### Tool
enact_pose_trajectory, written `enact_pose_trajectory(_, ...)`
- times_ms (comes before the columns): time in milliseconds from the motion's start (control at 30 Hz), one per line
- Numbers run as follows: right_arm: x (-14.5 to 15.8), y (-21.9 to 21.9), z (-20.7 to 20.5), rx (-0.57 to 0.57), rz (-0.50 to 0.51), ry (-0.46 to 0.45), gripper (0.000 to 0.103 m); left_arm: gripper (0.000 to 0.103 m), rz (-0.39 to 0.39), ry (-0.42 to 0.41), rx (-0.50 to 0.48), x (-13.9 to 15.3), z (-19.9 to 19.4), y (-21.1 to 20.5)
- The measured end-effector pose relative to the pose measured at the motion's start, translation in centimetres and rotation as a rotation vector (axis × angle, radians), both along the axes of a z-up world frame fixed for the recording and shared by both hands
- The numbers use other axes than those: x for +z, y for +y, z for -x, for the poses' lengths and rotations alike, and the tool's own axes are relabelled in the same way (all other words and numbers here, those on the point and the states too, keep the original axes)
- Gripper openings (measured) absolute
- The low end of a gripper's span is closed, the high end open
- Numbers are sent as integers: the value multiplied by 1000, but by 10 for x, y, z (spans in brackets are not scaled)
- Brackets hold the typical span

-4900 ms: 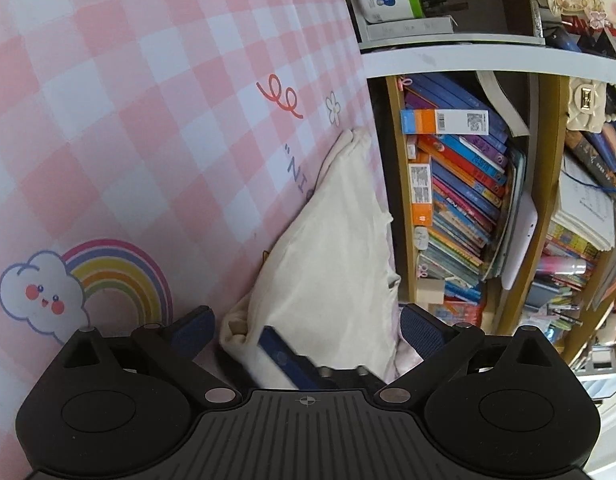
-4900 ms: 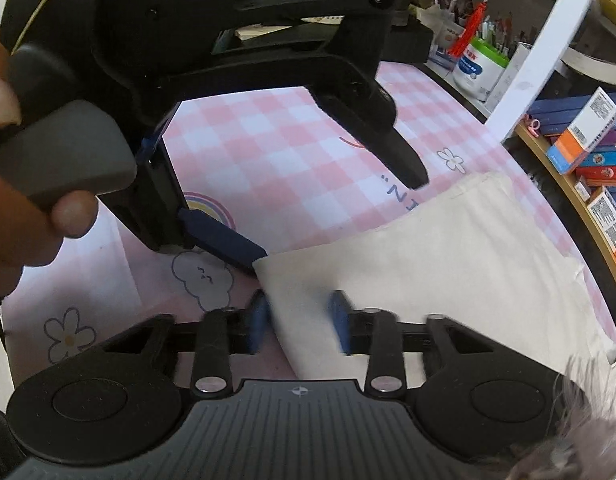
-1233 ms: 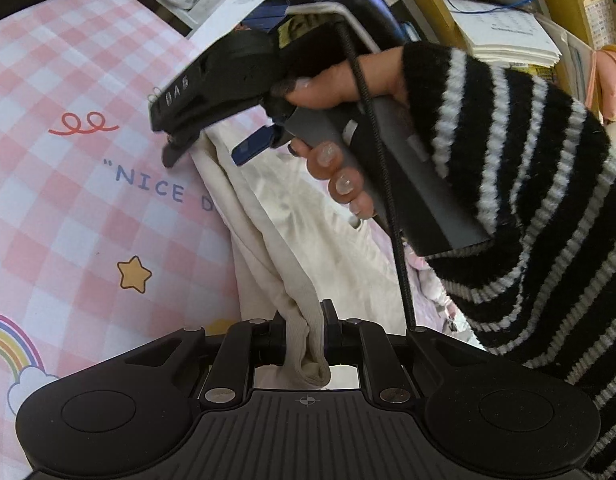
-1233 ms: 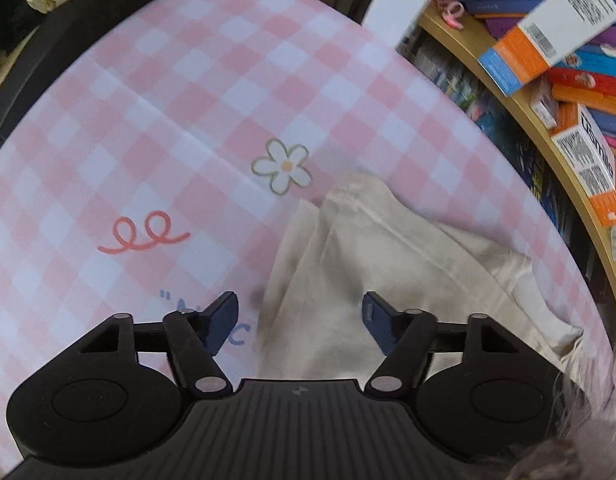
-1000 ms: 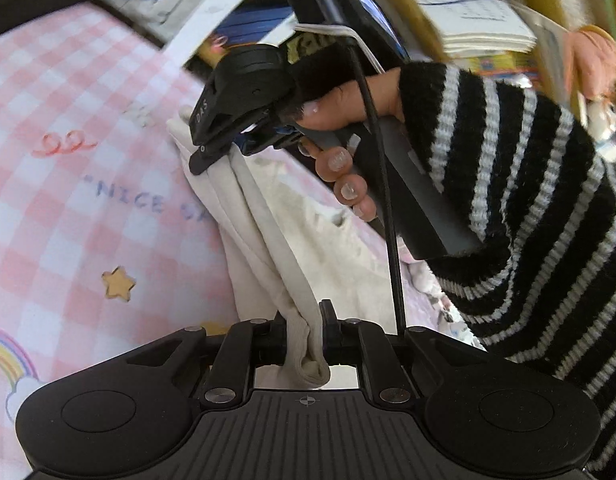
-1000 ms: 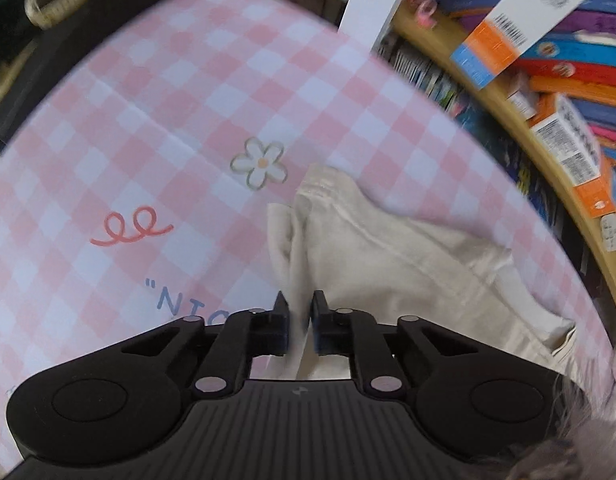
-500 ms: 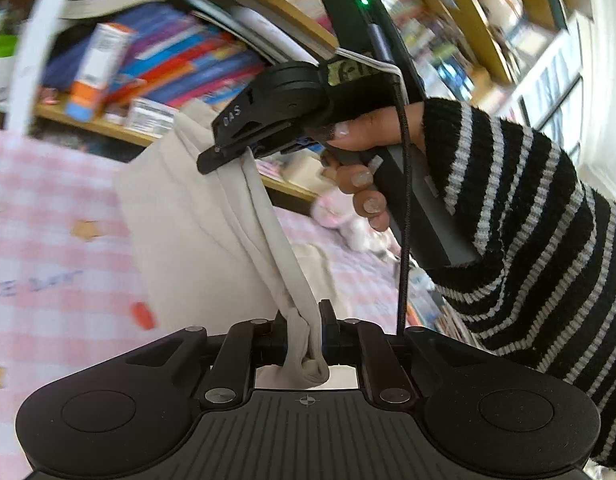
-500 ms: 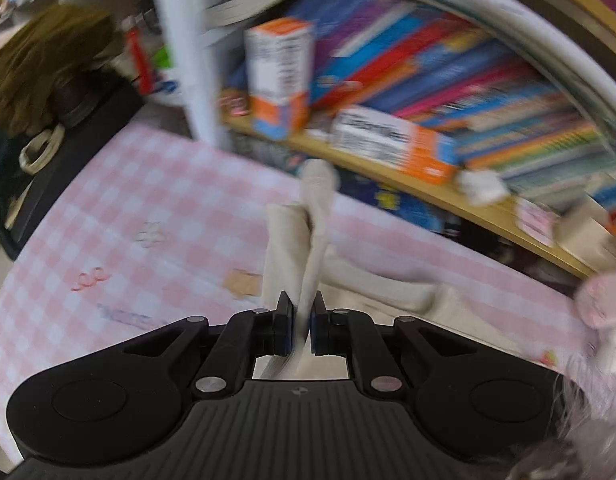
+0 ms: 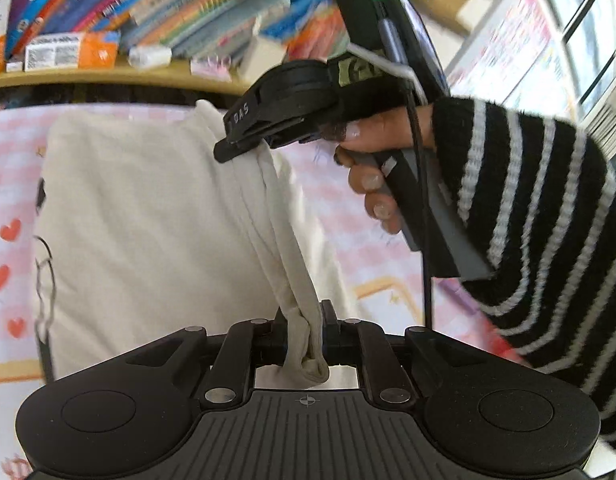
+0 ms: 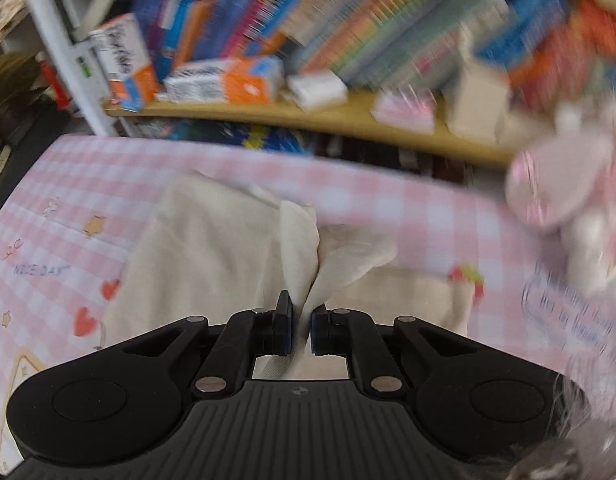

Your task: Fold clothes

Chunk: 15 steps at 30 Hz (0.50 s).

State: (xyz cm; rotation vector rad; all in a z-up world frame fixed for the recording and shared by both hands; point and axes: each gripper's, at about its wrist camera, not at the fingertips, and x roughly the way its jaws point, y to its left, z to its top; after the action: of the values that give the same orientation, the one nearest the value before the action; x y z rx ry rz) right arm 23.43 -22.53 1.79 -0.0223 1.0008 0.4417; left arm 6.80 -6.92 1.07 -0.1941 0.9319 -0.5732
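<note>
We are carrying the cream garment [image 9: 148,216] over the pink checked cloth [image 10: 407,208], left gripper [image 9: 304,334] and right gripper [image 10: 301,322] each clamped on a bunched edge. We are keeping that edge taut and level; blur probably hides sag.

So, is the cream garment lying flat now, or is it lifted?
Partly lifted. The left tool and right tool each pinch a bunched edge of the cream garment; the rest rests on the pink checked cloth.
</note>
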Motion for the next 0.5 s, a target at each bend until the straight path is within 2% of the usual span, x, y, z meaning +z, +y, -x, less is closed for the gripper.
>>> enact_pose_trajectory(100,-21,-30,-6,-73,-118,67,12,14,-79,-4,41,-12,8,-19)
enact_pose_trajectory(167,-28,-43,-9,-131,-176,92,34,19,-114,-10,76,-16,13,-28)
enact_pose_trajectory(233,-34,-56,-12,-179,-232,108,41,26,-146,-29,114,-18,20,-34)
enact_pose_trajectory(400,-43,-70,-31,-217,-332,153,38,26,-241,-77,128,-24,26,-54)
enact_pose_trajectory(433,-44,-69,-34,-204,-329,159,34,21,-262,-82,121,-25,27,-59)
enact_pose_trajectory(467,-43,-66,-37,-176,-318,161,22,15,-283,-89,116,-25,27,-62)
enact_pose_trajectory(500,-42,-62,-39,-138,-301,162,12,5,-303,-97,112,-24,28,-63)
